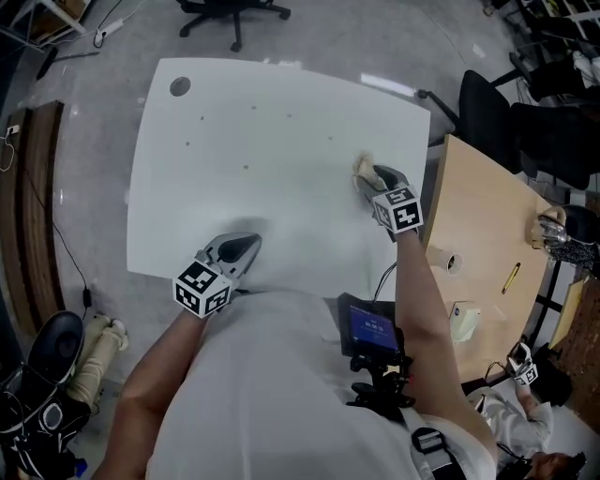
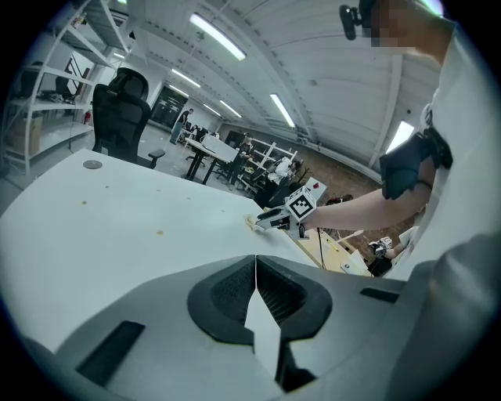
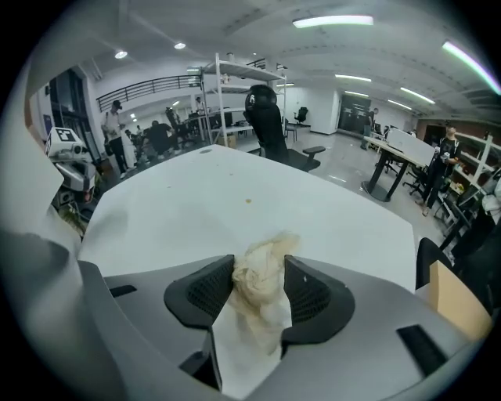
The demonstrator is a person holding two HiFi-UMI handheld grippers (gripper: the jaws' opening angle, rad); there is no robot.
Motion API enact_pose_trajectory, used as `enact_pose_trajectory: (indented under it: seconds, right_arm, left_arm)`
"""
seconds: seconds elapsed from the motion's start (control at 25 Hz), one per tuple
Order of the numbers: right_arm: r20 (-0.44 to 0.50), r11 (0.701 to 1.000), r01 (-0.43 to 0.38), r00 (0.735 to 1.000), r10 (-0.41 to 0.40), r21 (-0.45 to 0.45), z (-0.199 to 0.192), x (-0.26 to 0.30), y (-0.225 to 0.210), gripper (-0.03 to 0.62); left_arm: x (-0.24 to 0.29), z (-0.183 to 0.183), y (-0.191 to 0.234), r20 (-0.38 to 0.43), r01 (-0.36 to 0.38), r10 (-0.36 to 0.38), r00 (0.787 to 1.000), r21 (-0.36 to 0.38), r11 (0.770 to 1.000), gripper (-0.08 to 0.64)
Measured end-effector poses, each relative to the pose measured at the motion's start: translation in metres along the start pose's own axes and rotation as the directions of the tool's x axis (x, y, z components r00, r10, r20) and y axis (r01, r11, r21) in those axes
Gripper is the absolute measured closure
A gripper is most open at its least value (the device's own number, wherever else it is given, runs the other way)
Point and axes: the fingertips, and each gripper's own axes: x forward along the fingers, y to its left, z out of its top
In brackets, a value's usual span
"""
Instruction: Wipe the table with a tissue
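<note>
A crumpled cream tissue (image 3: 262, 276) sits between the jaws of my right gripper (image 3: 260, 270), which stand wide apart and do not squeeze it. That gripper (image 1: 370, 178) points down at the right side of the white table (image 1: 244, 122), with the tissue (image 1: 362, 167) on the tabletop at its tips. My left gripper (image 1: 246, 246) rests near the table's front edge with its jaws shut and nothing between them (image 2: 256, 270). In the left gripper view the right gripper (image 2: 266, 221) and the tissue (image 2: 252, 222) lie further along the table. Small brown specks (image 1: 246, 169) dot the tabletop.
A round cable hole (image 1: 180, 86) is at the table's far left corner. A wooden desk (image 1: 487, 225) with small items adjoins the right side. One black office chair (image 1: 234, 11) stands beyond the table and another (image 1: 487, 103) at its right corner.
</note>
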Motion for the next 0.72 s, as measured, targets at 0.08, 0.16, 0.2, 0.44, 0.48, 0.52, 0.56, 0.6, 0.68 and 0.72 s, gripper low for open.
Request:
enact_pose_trajectory:
  seconds: [0.08,0.16,0.2,0.44,0.48,0.52,0.56,0.6,0.68,0.72]
  right_arm:
    - [-0.019,1.0,0.002,1.0,-0.002,0.019,0.0,0.009,0.001,0.414]
    - [-0.042,0.999,0.005,0.999,-0.003,0.041,-0.001,0.014,0.001,0.416]
    - [-0.05,0.998,0.001,0.999,0.001,0.055,-0.001,0.015,0.002,0.417]
    - [-0.043,0.989,-0.016,0.999,0.023,0.148,0.003,0.012,-0.001,0.486]
    - [-0.017,0.982,-0.005,1.0,0.009,0.19,0.006,0.009,-0.007,0.488]
    - [0.01,0.972,0.003,1.0,-0.006,0.233,0.011,0.008,-0.014,0.489]
    - [0.034,0.964,0.005,0.999,-0.015,0.267,0.015,0.009,-0.019,0.489]
    - [0.054,0.958,0.002,0.998,-0.018,0.286,0.02,0.011,-0.021,0.489]
    - [0.075,0.958,-0.012,0.997,-0.01,0.288,0.027,0.022,-0.017,0.489]
    - [0.077,0.959,-0.015,0.997,-0.007,0.282,0.028,0.028,-0.014,0.488]
  left_arm:
    - [-0.001,0.002,0.002,0.003,-0.004,0.004,1.0,-0.004,1.0,0.552]
    - [-0.003,0.003,0.006,0.008,-0.011,0.011,1.0,-0.01,1.0,0.552]
    - [-0.005,0.003,0.008,0.01,-0.014,0.014,1.0,-0.013,1.0,0.552]
    - [-0.01,0.0,0.013,0.015,-0.021,0.021,1.0,-0.024,0.999,0.552]
    - [-0.009,0.001,0.013,0.017,-0.019,0.02,1.0,-0.024,1.0,0.552]
    - [-0.009,0.002,0.013,0.02,-0.019,0.019,1.0,-0.024,1.0,0.552]
    - [-0.01,0.003,0.015,0.023,-0.019,0.02,1.0,-0.025,0.999,0.552]
    - [-0.011,0.003,0.016,0.025,-0.022,0.022,0.999,-0.027,0.999,0.552]
    - [-0.013,0.003,0.019,0.027,-0.026,0.027,0.999,-0.032,0.999,0.552]
    - [-0.014,0.003,0.019,0.027,-0.027,0.028,0.999,-0.034,0.999,0.552]
